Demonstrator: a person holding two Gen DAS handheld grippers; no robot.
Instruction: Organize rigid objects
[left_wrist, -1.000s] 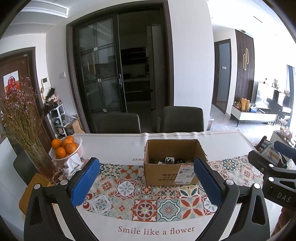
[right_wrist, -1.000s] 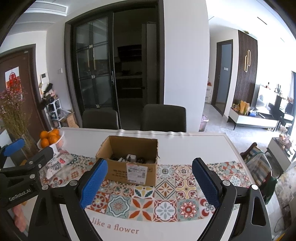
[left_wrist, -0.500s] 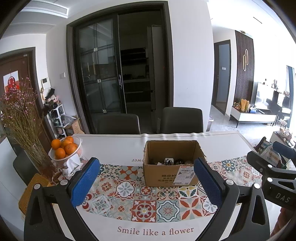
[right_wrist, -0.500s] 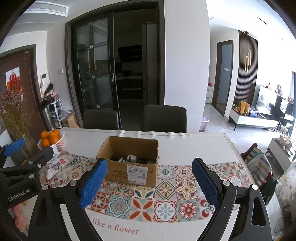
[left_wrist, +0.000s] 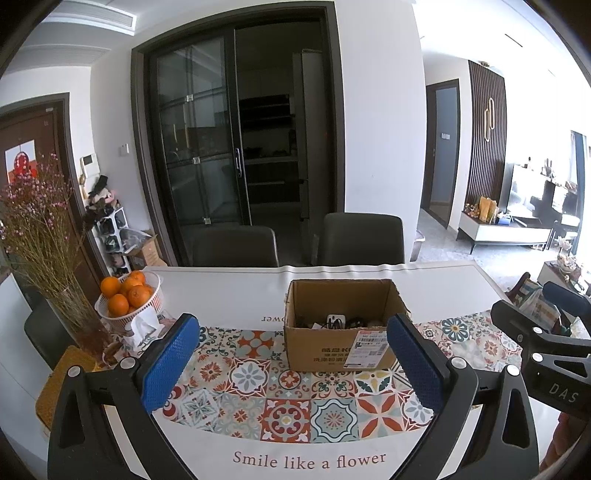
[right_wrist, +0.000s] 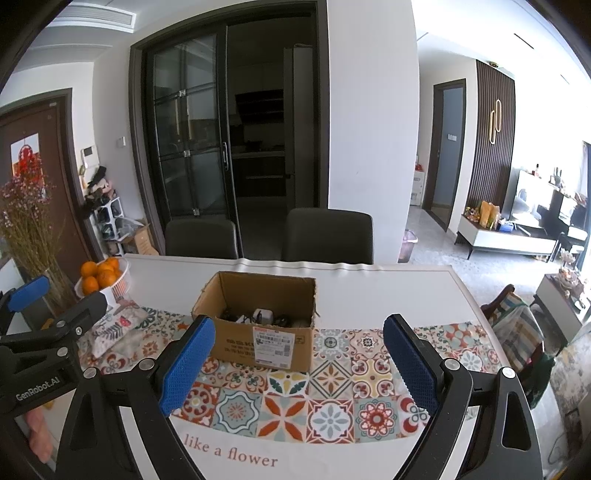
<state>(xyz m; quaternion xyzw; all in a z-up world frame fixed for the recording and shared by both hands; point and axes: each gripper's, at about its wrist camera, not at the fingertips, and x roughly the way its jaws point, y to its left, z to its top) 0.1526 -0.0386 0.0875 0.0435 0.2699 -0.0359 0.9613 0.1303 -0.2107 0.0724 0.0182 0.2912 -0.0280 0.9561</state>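
The box (left_wrist: 341, 325) stands open-topped on the table (left_wrist: 229, 291), at the far edge of the tiled runner (left_wrist: 291, 391), holding a white charger (left_wrist: 335, 319) and dark cables. From the left: dried flowers (left_wrist: 35, 236) at the left edge, a basket of oranges (left_wrist: 127, 295) just beside them, then the box mid-table. The left gripper (left_wrist: 291, 365) and the right gripper (right_wrist: 299, 363) hover over the near edge, jaws spread wide, holding nothing.

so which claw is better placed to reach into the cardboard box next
Probably the right. In the right wrist view the cardboard box sits between the right claw's open fingers, left of centre. In the left wrist view its near right corner is behind the left claw's right finger. The difference is small; both are open and empty.
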